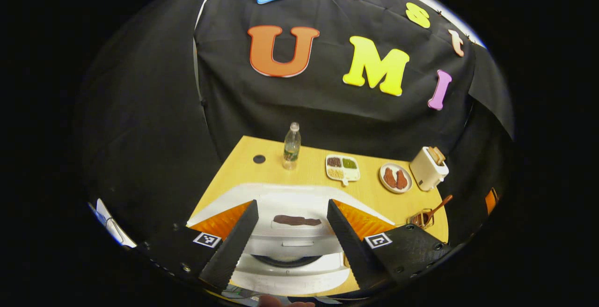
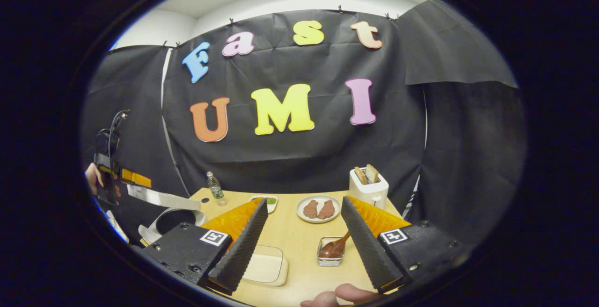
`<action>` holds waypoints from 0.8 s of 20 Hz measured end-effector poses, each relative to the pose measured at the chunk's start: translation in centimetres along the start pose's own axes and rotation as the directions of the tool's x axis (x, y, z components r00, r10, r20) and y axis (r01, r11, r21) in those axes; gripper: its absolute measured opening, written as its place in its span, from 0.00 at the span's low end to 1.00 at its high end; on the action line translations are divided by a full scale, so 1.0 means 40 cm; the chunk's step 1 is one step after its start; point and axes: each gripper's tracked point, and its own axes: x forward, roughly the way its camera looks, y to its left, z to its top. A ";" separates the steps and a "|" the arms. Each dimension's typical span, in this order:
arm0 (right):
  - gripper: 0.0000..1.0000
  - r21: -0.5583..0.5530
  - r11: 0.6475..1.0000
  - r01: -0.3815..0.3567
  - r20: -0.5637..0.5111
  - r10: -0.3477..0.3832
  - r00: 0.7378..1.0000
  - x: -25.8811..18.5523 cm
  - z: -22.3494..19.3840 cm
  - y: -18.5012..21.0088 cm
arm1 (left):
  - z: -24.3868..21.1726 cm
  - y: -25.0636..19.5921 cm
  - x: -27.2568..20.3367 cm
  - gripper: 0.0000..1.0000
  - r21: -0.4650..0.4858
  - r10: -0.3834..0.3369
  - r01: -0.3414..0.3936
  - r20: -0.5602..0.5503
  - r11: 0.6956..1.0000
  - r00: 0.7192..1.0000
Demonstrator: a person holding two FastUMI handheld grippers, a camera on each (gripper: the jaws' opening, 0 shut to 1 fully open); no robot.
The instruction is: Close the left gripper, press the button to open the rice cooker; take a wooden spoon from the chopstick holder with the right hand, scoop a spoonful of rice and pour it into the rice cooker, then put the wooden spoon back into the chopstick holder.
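The white rice cooker (image 1: 292, 246) sits right under my left gripper (image 1: 292, 204), which is open, one finger on each side of the cooker and apart from it. In the right gripper view the rice cooker (image 2: 173, 220) stands at the left with its lid raised and a dark pot inside; the left gripper (image 2: 112, 176) hovers above it in a hand. The wooden spoon (image 2: 339, 246) leans in the small square chopstick holder (image 2: 330, 256), just ahead of my open right gripper (image 2: 304, 200). A shallow tray of rice (image 2: 264, 265) lies by its left finger.
On the wooden table (image 2: 299, 237) stand a water bottle (image 1: 291, 147), a divided dish (image 1: 343, 167), a plate of brown pieces (image 2: 318, 208) and a white toaster (image 2: 368, 186) with toast. The chopstick holder (image 1: 421, 218) sits near the table's right edge. Black cloth walls enclose the booth.
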 end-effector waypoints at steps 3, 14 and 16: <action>1.00 0.007 1.000 -0.030 -0.021 0.030 0.999 -0.009 -0.021 0.029 | -0.088 0.000 0.005 0.96 -0.016 -0.002 0.001 -0.066 1.000 0.998; 1.00 0.018 0.999 -0.051 -0.055 0.052 0.997 -0.003 -0.056 0.073 | -0.257 -0.009 0.026 1.00 -0.056 -0.032 0.020 -0.229 0.998 0.973; 1.00 0.023 0.999 -0.045 -0.056 0.047 0.997 0.002 -0.059 0.070 | -0.288 -0.011 0.026 0.97 -0.049 -0.032 0.020 -0.258 0.999 0.966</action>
